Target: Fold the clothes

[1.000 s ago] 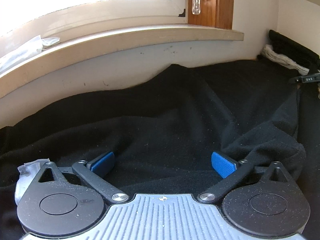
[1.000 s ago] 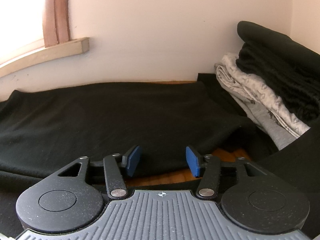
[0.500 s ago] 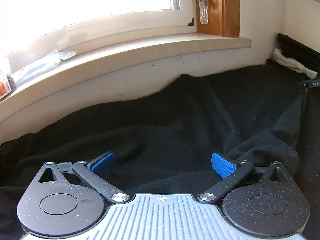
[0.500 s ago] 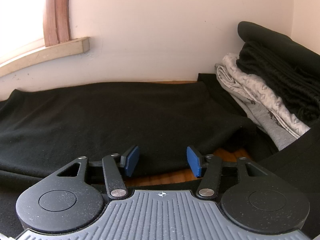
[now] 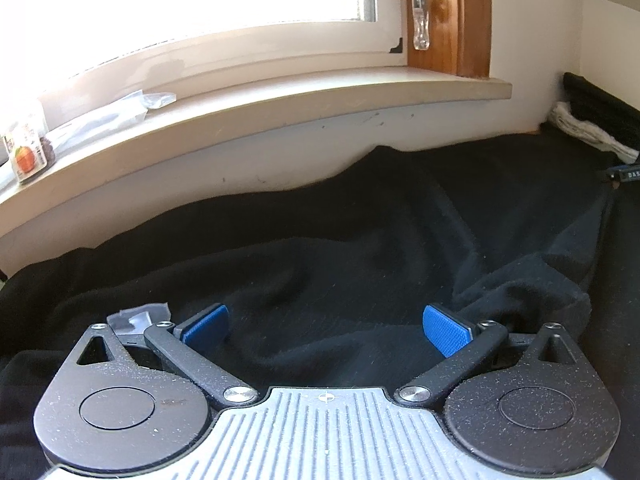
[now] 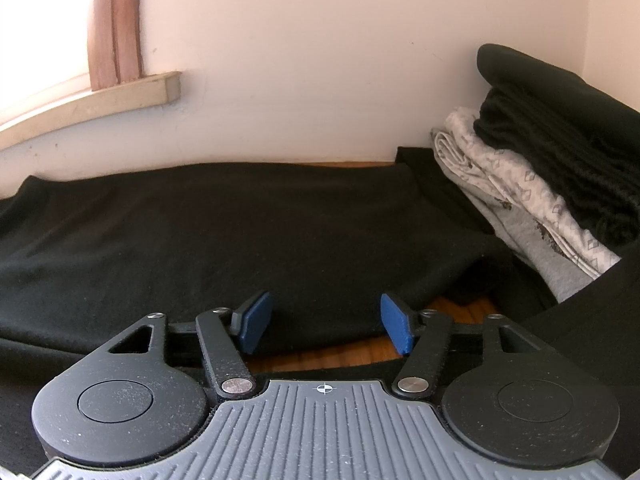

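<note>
Your left claw (image 5: 326, 330) fills the bottom of its frame, blue pads spread wide with nothing gripped; black cloth (image 5: 360, 248) lies under and between them, and whether they brush it you cannot tell. Your right claw (image 6: 326, 322) sits low in its own frame, jaws opening, pads apart and clamped on nothing; the cloth's near edge runs between them without being pinched.

That black cloth (image 6: 224, 224) is the biggest thing you see: it spreads across the middle of both frames, rumpled in the left view, flatter in the right, reaching back to the white wall (image 6: 320, 60). A strip of the wooden table (image 6: 352, 352) shows bare just below the cloth's edge, between the right pads.

At the right side of the right frame you have a stack of folded clothes (image 6: 532, 208), pale patterned pieces under dark ones, touching the cloth's far corner.

Across the upper left view runs the windowsill (image 5: 280, 100). At its left end stands a small packet (image 5: 28, 156) with an orange picture. A clear cord pull (image 5: 421, 20) hangs at the top, against the wooden frame.
</note>
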Motion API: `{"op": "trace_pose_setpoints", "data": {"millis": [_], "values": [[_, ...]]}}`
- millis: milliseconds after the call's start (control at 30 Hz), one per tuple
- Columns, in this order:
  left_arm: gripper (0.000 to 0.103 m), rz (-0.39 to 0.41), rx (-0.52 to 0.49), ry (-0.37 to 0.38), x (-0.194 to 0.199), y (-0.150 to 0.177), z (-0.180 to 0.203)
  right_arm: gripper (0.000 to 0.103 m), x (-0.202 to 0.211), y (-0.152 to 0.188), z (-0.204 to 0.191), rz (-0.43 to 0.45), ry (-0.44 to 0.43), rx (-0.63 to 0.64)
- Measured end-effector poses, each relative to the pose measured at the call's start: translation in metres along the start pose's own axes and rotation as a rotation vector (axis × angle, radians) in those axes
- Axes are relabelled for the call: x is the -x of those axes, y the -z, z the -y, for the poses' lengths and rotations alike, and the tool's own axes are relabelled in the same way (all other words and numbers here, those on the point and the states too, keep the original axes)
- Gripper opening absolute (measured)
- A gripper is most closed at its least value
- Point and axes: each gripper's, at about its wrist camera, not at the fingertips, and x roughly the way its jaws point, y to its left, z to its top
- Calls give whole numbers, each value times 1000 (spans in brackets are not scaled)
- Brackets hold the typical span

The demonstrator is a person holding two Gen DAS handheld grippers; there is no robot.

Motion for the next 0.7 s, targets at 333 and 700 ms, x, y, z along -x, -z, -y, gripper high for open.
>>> {"op": "trace_pose_setpoints", "data": {"millis": [333,700], "values": [[103,-3,9,-22,5,-1,4,62,0,0,0,-1,0,2],[103,-16,23,-40,25,19,-1,67,6,0,-16,26,10,77]]}}
